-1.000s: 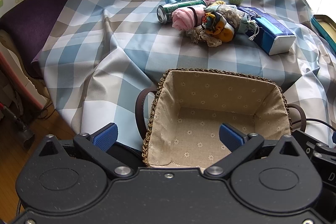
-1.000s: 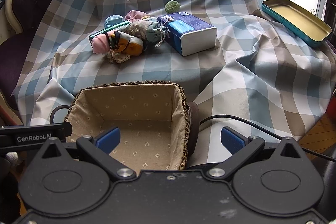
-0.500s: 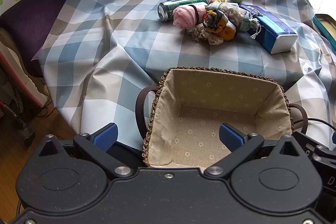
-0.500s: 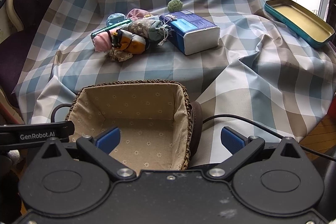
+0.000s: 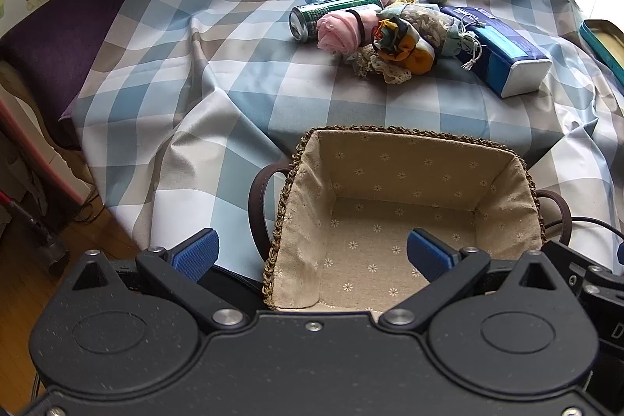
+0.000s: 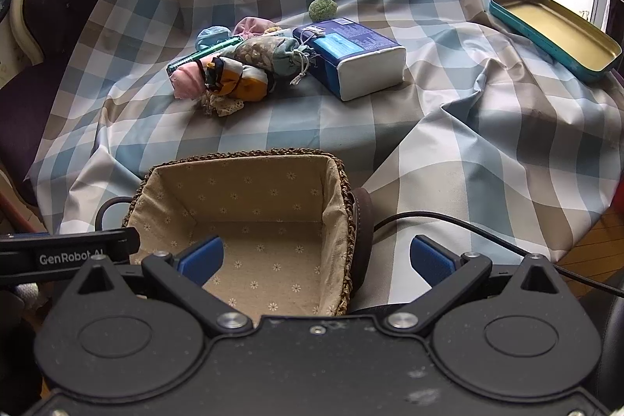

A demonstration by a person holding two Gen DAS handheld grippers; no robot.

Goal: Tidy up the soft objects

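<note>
Blue-padded fingers spread wide on both tools: the left gripper (image 5: 312,254) and the right gripper (image 6: 316,259) hang level at the near edge of the table, holding nothing. The lined basket (image 5: 413,143) sits just ahead, partly between each pair of fingers. Beyond it, well apart, the cloth bundles (image 5: 390,38) lie heaped on the checked tablecloth (image 6: 487,143), beside a green can (image 5: 331,12) and a tissue pack (image 6: 351,53).

A blue-and-grey checked tablecloth (image 6: 448,127) carries a beige daisy-print basket (image 6: 249,182), a pink bundle (image 5: 337,32) and a green can (image 5: 331,11).
</note>
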